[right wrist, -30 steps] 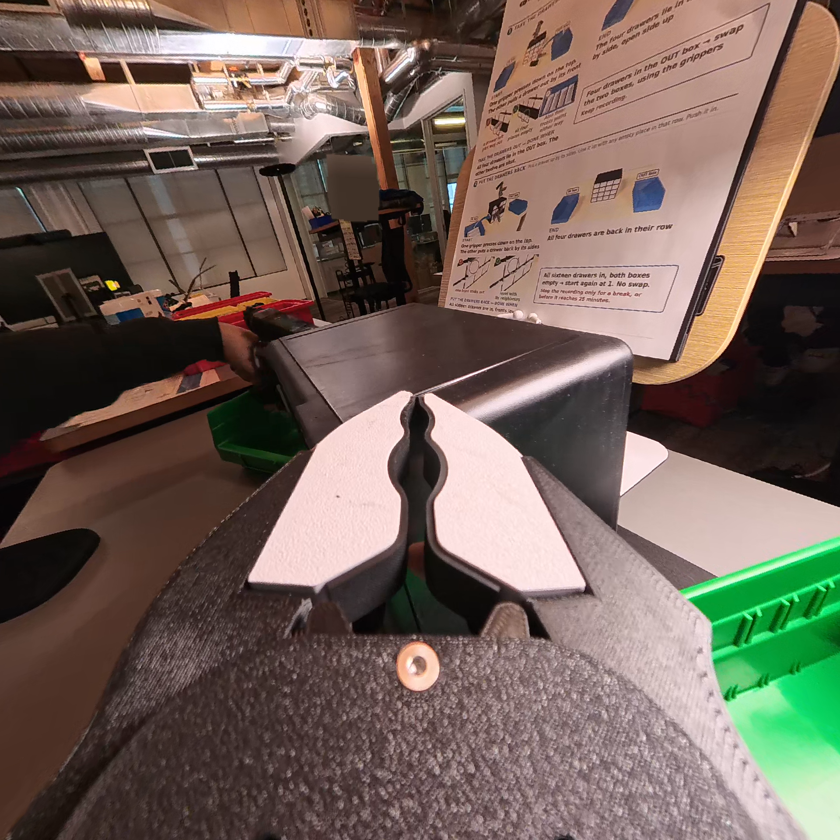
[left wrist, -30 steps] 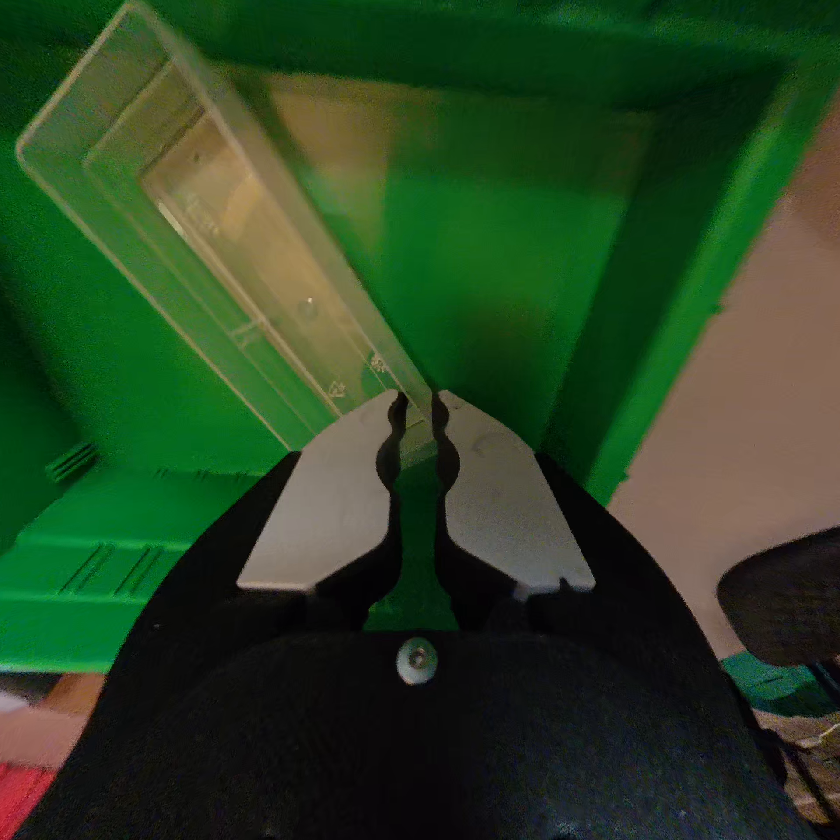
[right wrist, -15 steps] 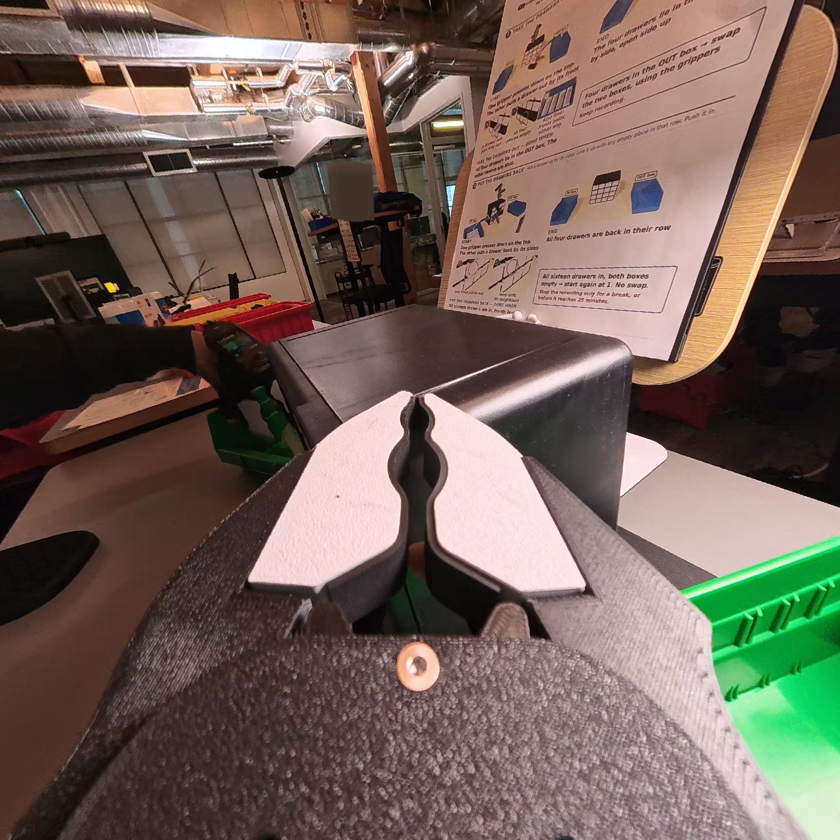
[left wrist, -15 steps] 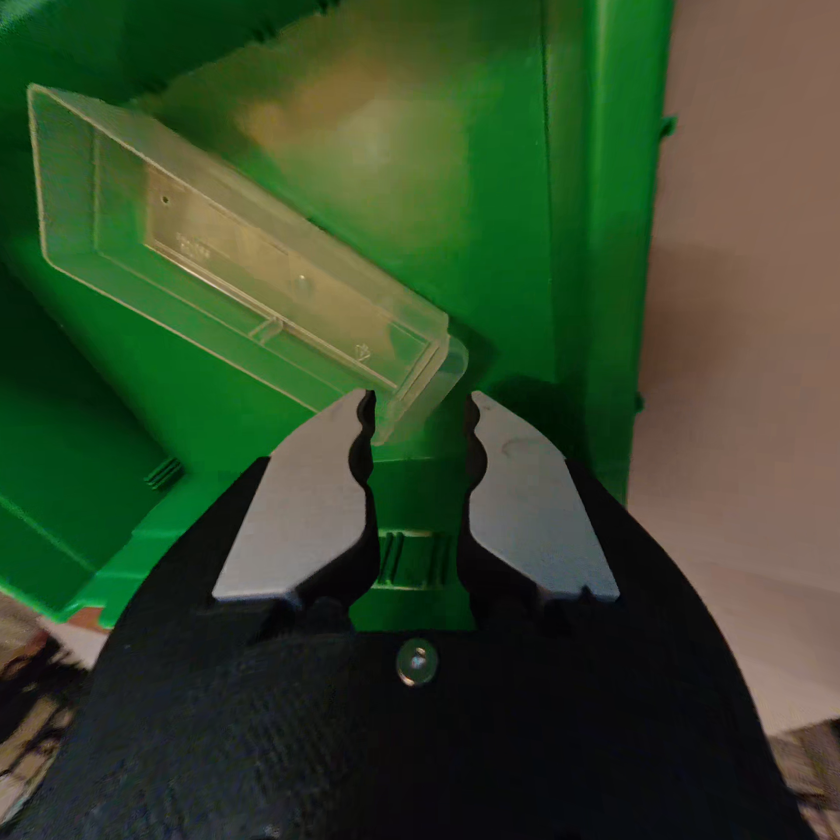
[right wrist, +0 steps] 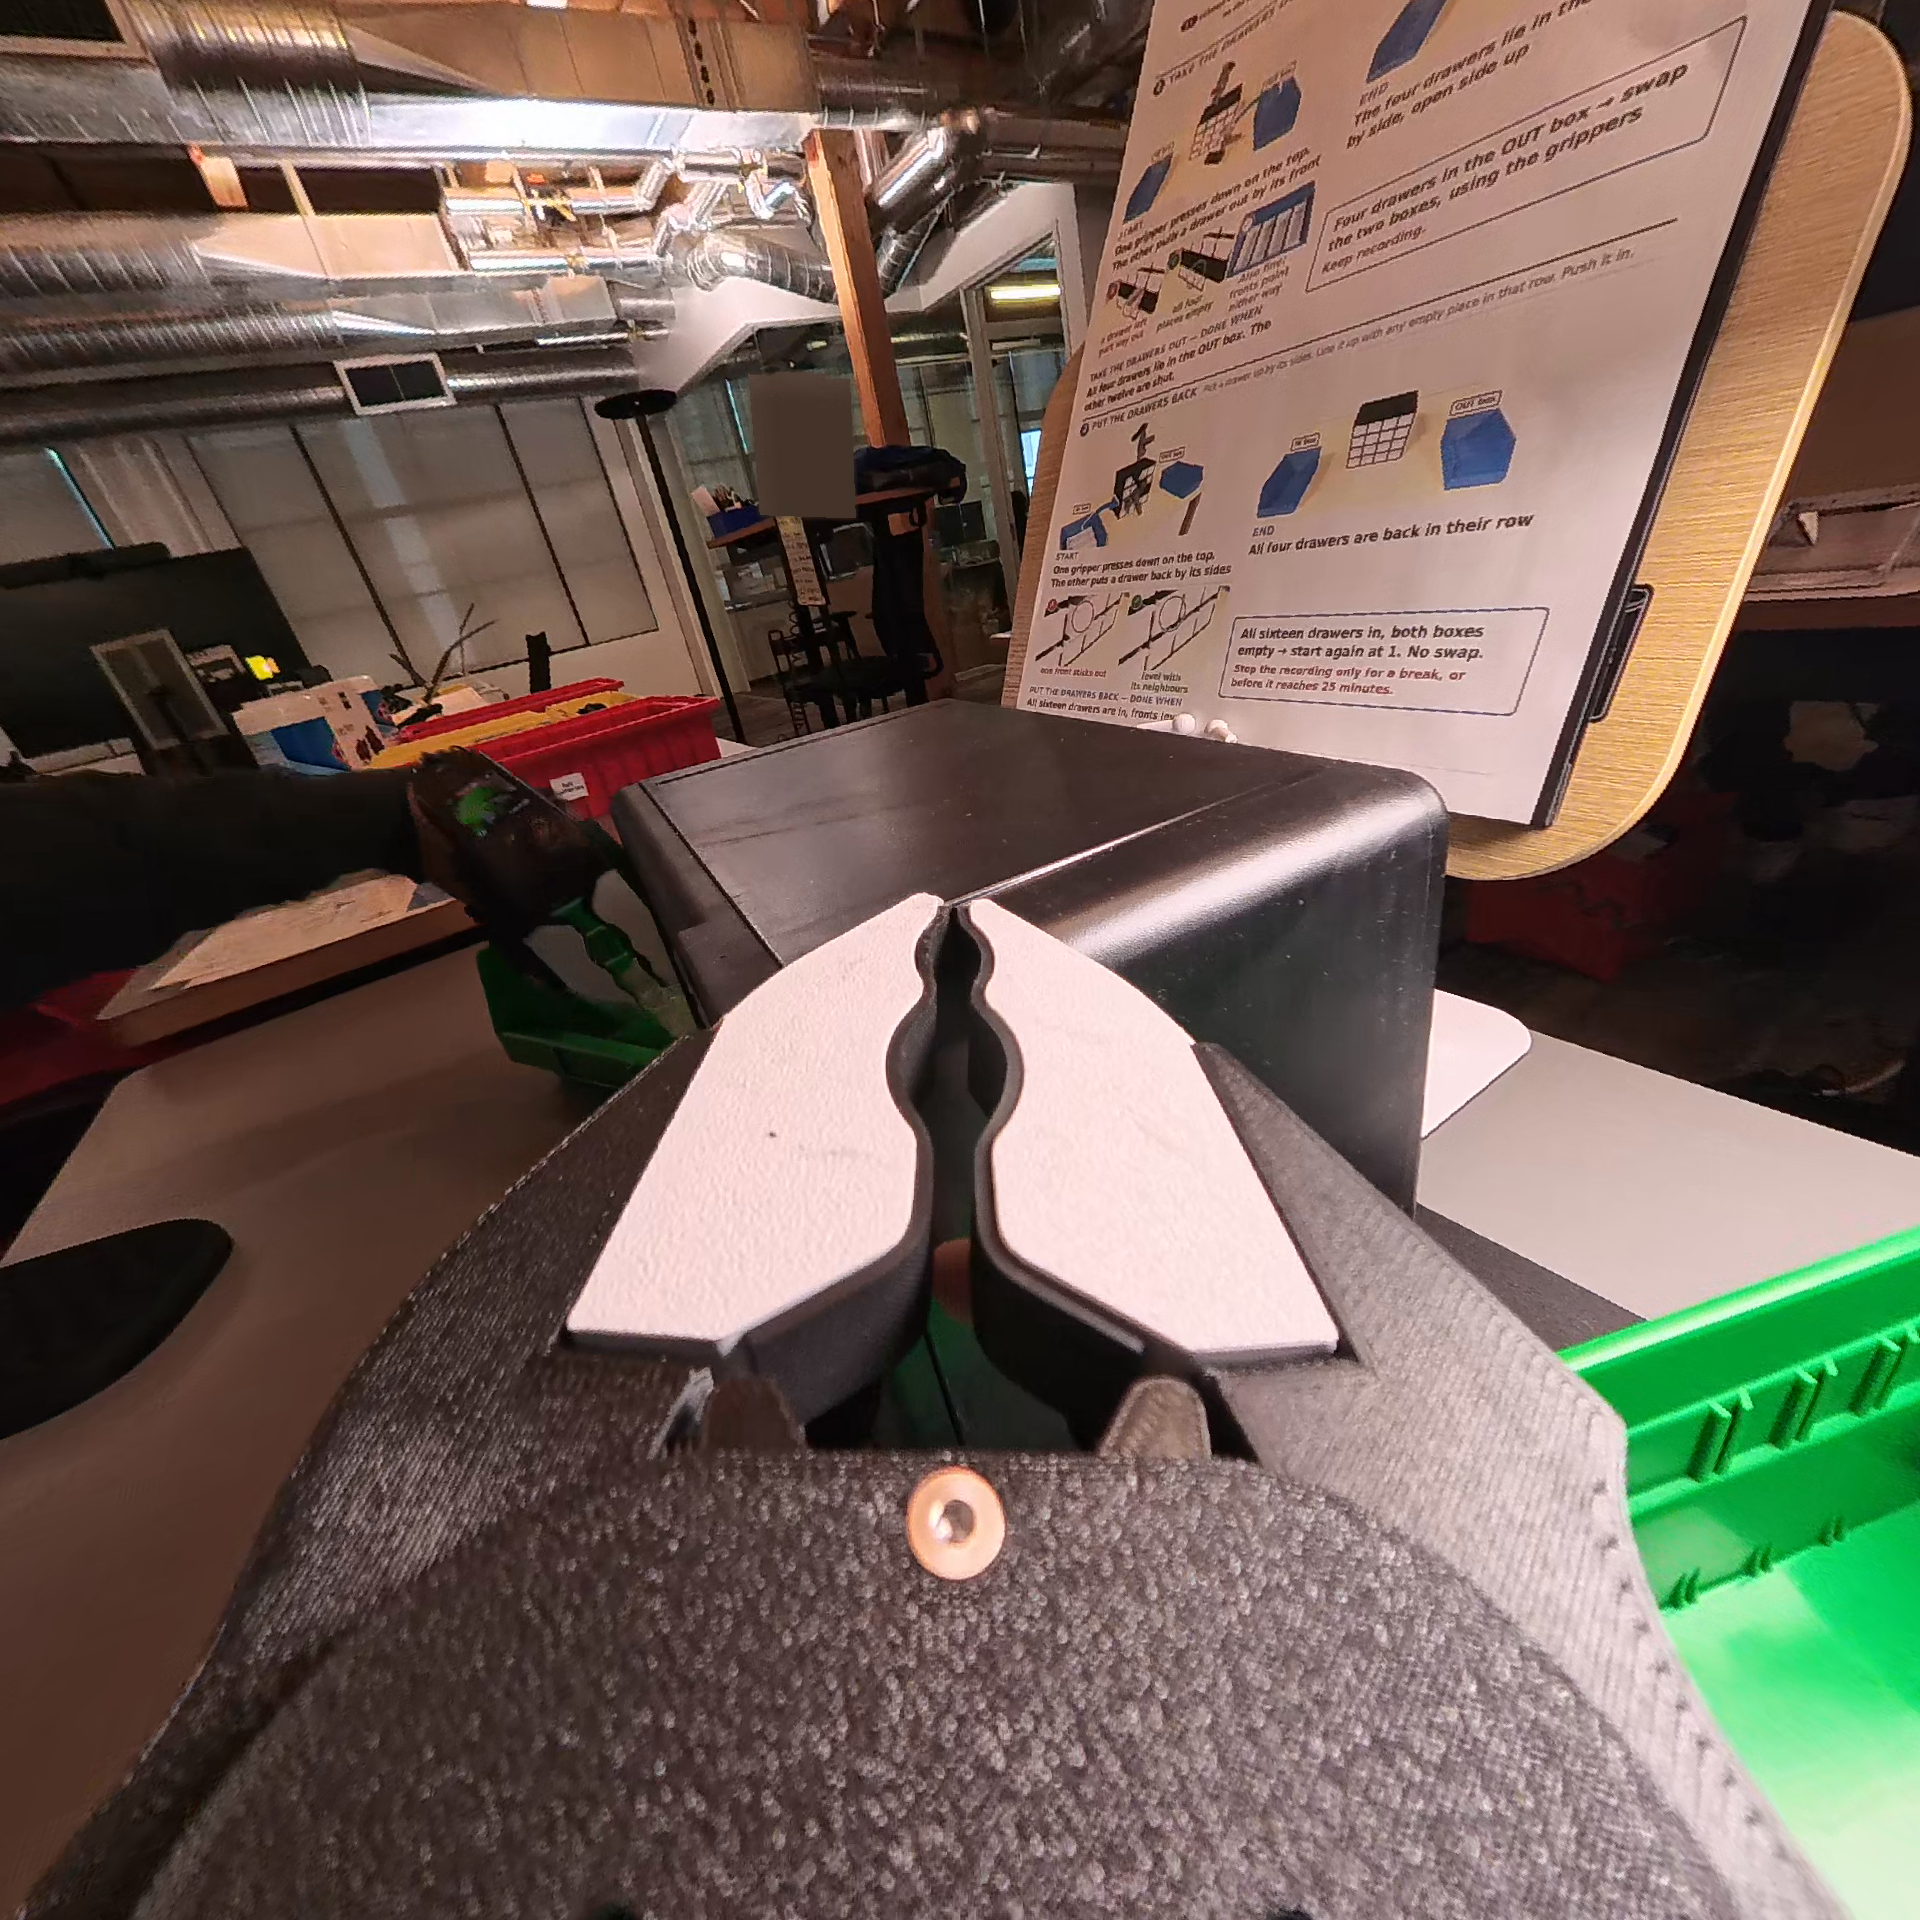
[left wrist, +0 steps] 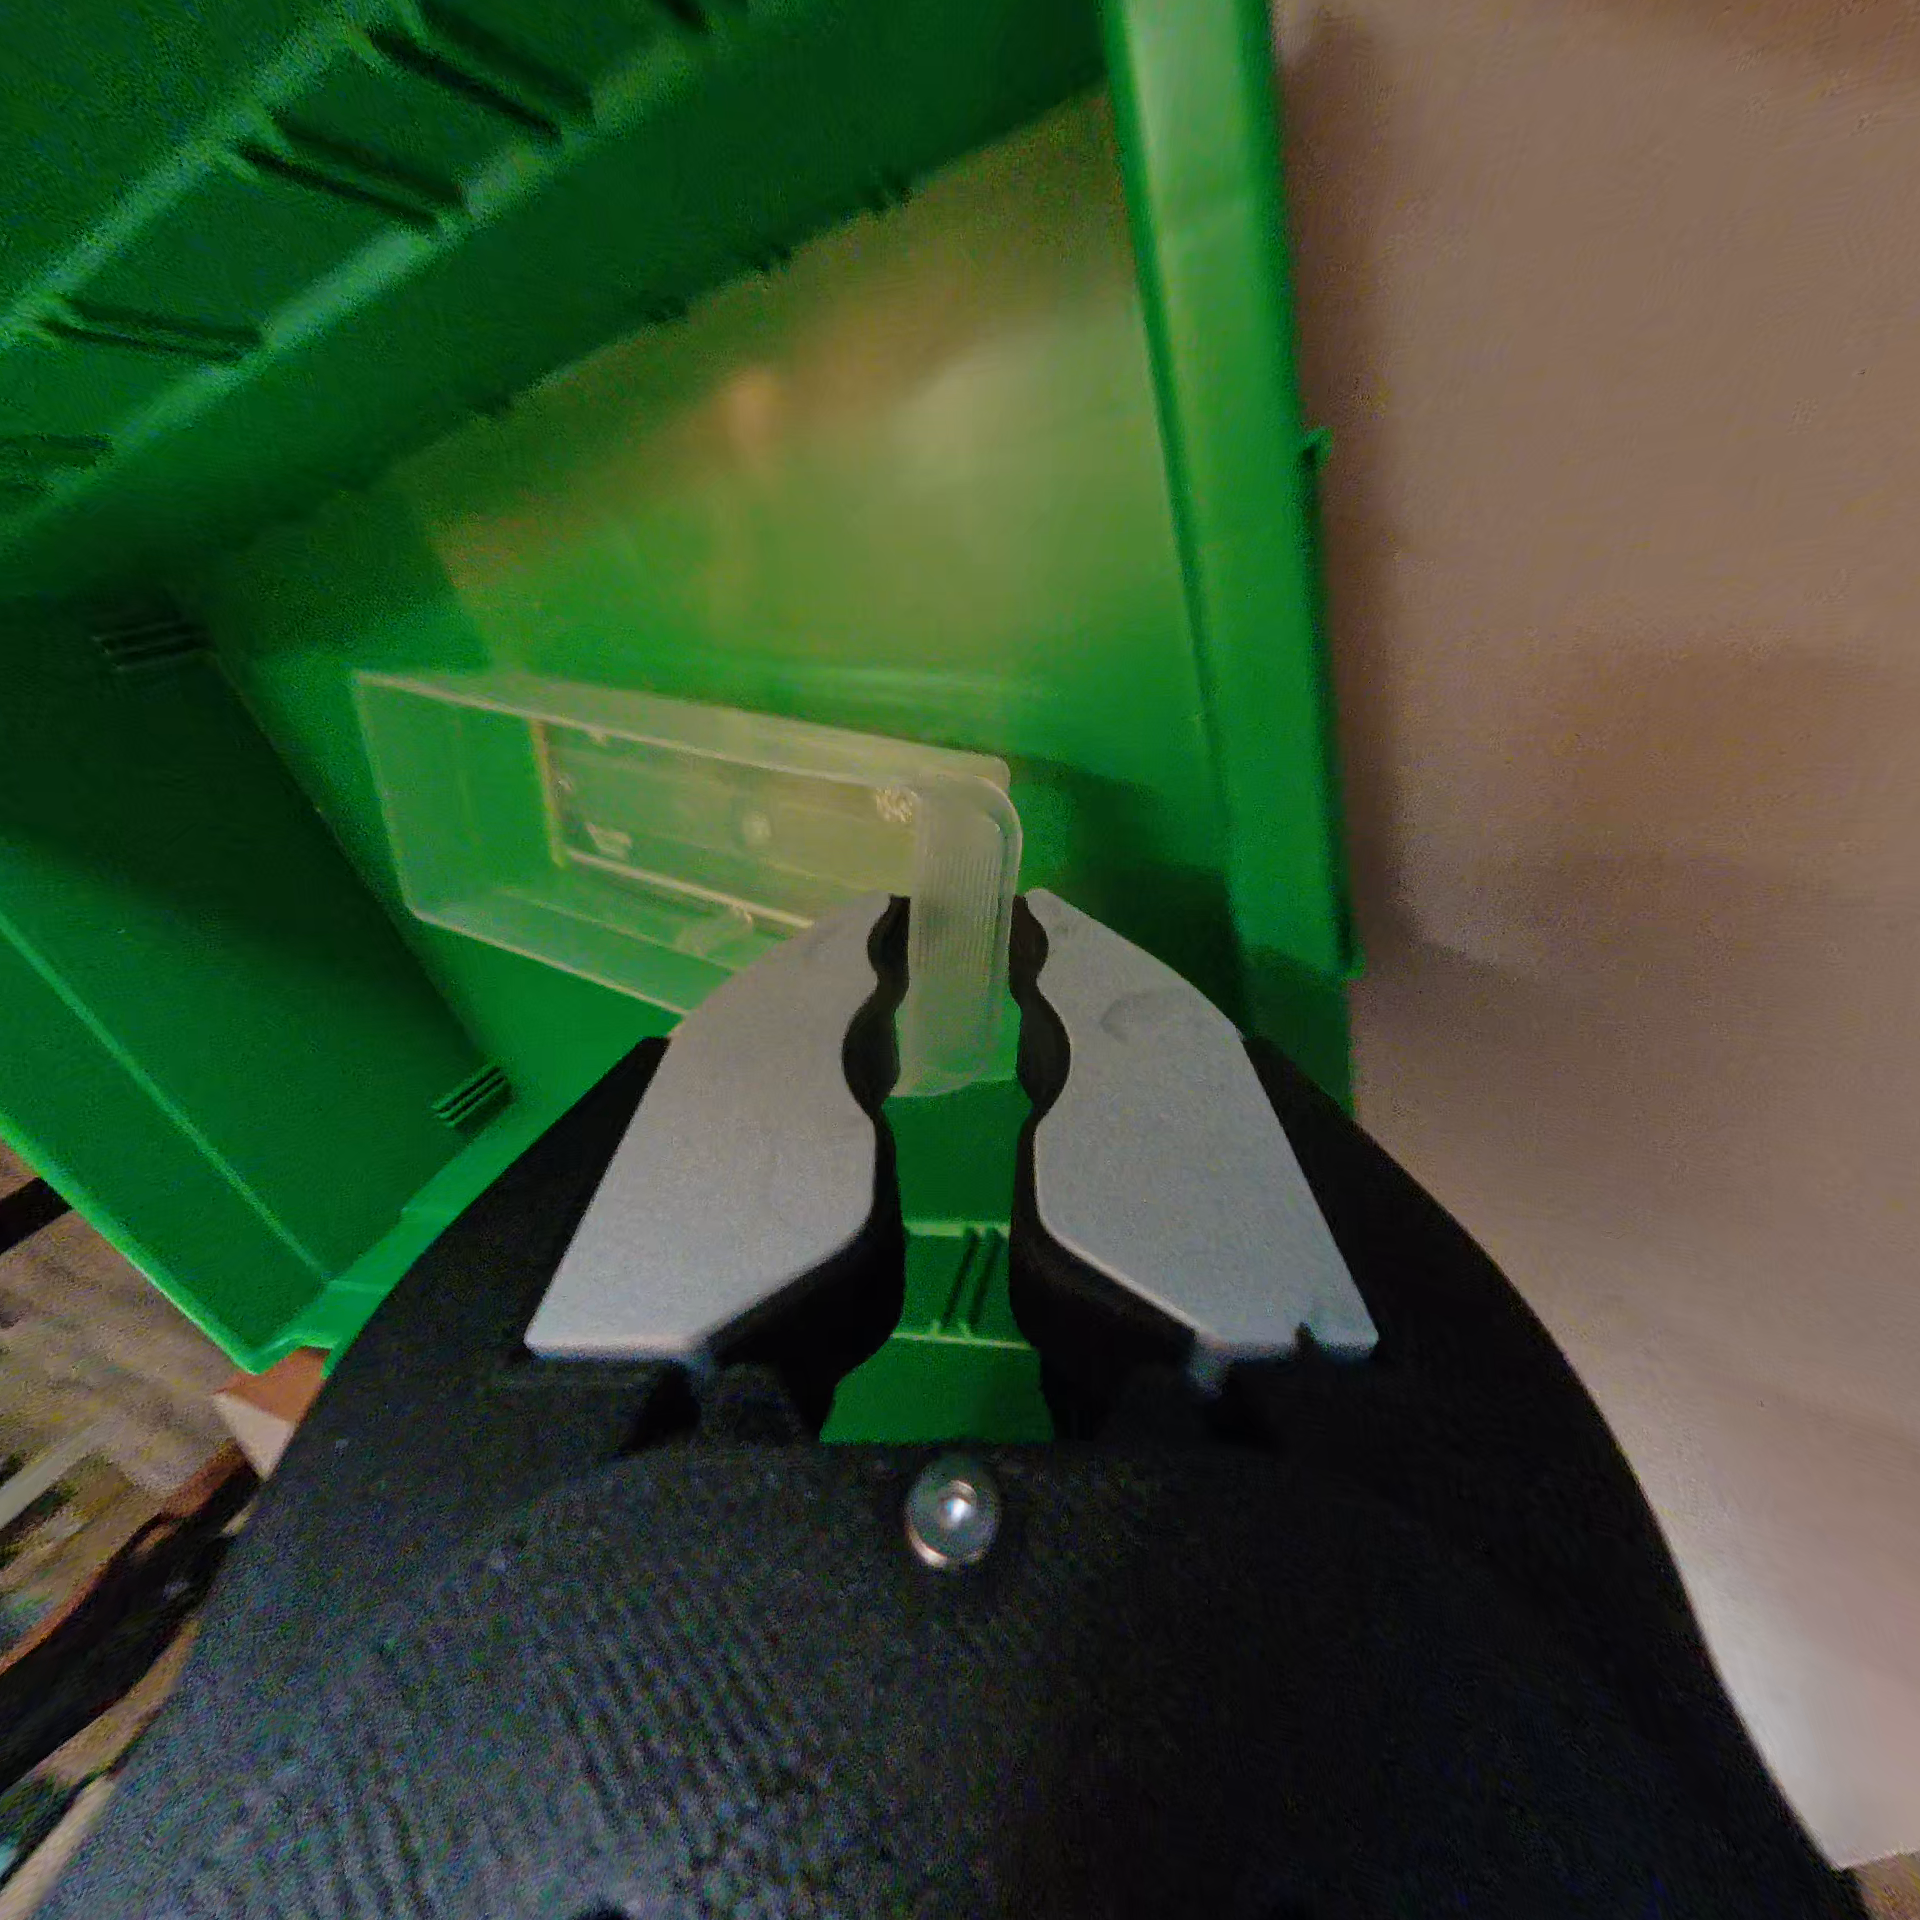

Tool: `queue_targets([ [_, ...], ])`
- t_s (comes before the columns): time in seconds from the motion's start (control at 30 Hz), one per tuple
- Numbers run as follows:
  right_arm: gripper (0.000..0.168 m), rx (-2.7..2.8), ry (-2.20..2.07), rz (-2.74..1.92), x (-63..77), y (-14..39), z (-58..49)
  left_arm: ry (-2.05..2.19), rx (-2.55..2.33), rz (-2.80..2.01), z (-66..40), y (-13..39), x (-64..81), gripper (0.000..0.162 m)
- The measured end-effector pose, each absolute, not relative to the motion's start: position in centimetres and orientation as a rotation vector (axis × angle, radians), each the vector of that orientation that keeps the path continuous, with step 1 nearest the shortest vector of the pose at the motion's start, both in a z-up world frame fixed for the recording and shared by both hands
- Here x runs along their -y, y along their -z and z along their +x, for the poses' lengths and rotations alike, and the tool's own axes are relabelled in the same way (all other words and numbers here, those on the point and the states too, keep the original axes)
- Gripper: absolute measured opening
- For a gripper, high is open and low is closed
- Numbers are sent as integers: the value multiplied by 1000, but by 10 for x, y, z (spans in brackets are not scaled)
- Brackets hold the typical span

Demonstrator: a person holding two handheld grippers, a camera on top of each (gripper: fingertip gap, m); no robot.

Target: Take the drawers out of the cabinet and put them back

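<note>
A clear plastic drawer (left wrist: 644, 821) lies in a green bin (left wrist: 831, 540), open side towards me. My left gripper (left wrist: 954, 914) is closed on the drawer's front handle tab, which sits between the fingertips. My right gripper (right wrist: 951, 914) is shut and empty, with its tips over the top front edge of the black cabinet (right wrist: 1039, 810). In the right wrist view the left gripper (right wrist: 551, 914) shows far left of the cabinet, over that green bin (right wrist: 561, 1029), with a dark sleeve behind it. The cabinet's drawer face is hidden.
A second green bin (right wrist: 1766, 1455) sits at the lower right, next to the cabinet. An instruction board (right wrist: 1403, 364) stands behind the cabinet. The beige table top (left wrist: 1610, 727) runs along the bin's right side. Red crates (right wrist: 582, 738) stand far back left.
My left gripper let go of the drawer's side, swung round, and closed on its front tab. The drawer went from steeply tilted to lying flatter in the bin. The right gripper stayed still.
</note>
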State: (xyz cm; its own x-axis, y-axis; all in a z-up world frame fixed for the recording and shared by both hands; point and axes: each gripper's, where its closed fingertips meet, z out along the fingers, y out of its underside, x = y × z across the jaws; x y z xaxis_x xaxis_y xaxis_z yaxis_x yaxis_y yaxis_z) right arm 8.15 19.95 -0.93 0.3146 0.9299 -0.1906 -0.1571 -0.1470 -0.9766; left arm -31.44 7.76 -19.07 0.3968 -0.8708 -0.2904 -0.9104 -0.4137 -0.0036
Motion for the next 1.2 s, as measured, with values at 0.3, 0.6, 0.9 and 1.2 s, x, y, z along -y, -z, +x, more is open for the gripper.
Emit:
queue_targets([
  [0.3,0,775,-1139,-1375,-200,9,81,-83,-1541,-2291,-229,98,-41,19],
  [0.6,0,779,-1109,-1409,-199,10,81,339,-1797,-2137,-115,46,27,19],
  [0.9,0,849,-945,-1477,-199,11,81,460,-1924,-1891,-7,40,22,19],
  [1.2,0,938,-821,-1488,-198,12,75,357,-1922,-1841,49,48,-13,19],
])
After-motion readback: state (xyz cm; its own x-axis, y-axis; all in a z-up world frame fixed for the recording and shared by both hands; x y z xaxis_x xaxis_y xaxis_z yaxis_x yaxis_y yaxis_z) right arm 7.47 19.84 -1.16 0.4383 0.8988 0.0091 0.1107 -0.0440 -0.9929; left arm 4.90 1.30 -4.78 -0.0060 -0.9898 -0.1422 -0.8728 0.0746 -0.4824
